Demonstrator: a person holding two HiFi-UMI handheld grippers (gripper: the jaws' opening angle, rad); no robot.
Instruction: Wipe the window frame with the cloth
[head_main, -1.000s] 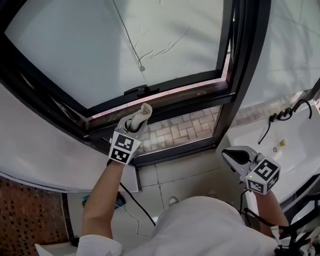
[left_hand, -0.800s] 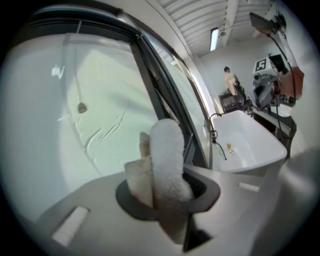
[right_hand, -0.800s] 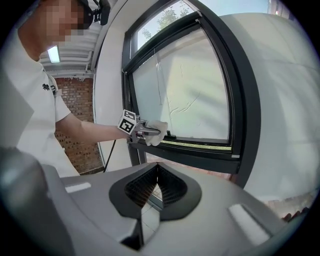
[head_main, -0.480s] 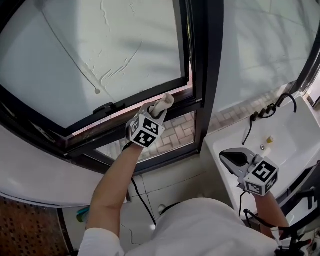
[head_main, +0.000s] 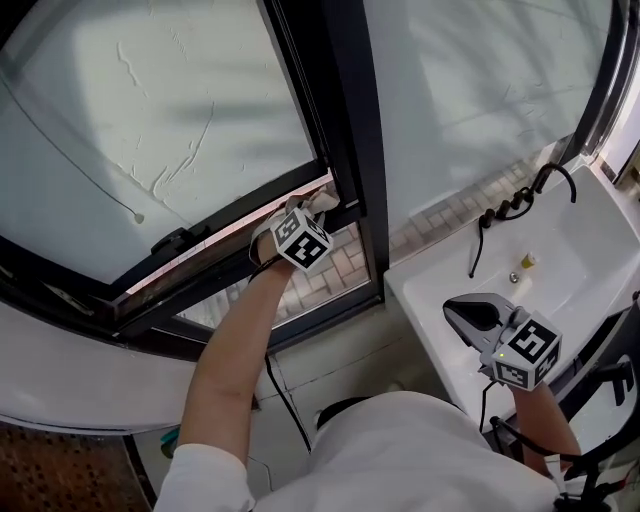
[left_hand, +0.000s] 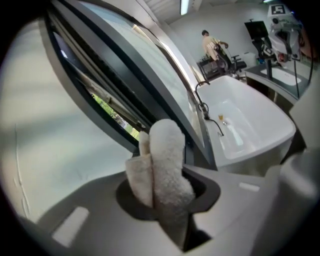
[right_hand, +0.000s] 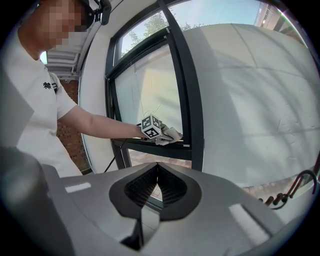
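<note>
Black metal is being seen as the window frame (head_main: 345, 120), its long lower rail slanting up from the left to meet a thick upright post. Above the rail, a pale pane (head_main: 150, 120) is being crossed by thin cracked lines. Under the person's outstretched arm (head_main: 235, 340), a black cable (head_main: 285, 400) is being trailed down the tiled wall.

At the corner where rail and post meet, the cloth (left_hand: 167, 160) is being gripped by the left gripper (head_main: 312, 210). It is an off-white, nubbly terry roll, folded double and standing up out of the jaws closed around it. Its tip is being pressed against the rail, right beside the post. Below that rail, small brick-patterned paving (head_main: 330, 275) is being shown through the lower pane.

To the right of the post, a white, smooth, rectangular basin (head_main: 560, 250) is being set against the wall. A small yellowish thing (head_main: 527, 261) is lying in it, too small to be identified, and a thin black hose (head_main: 478, 250) is being hung over its rim from the curved black tap (head_main: 545, 180).

The right gripper (right_hand: 157, 172) is being held in front of the basin, well apart from the frame. Its ribbed pads are being kept together with nothing between them.
</note>
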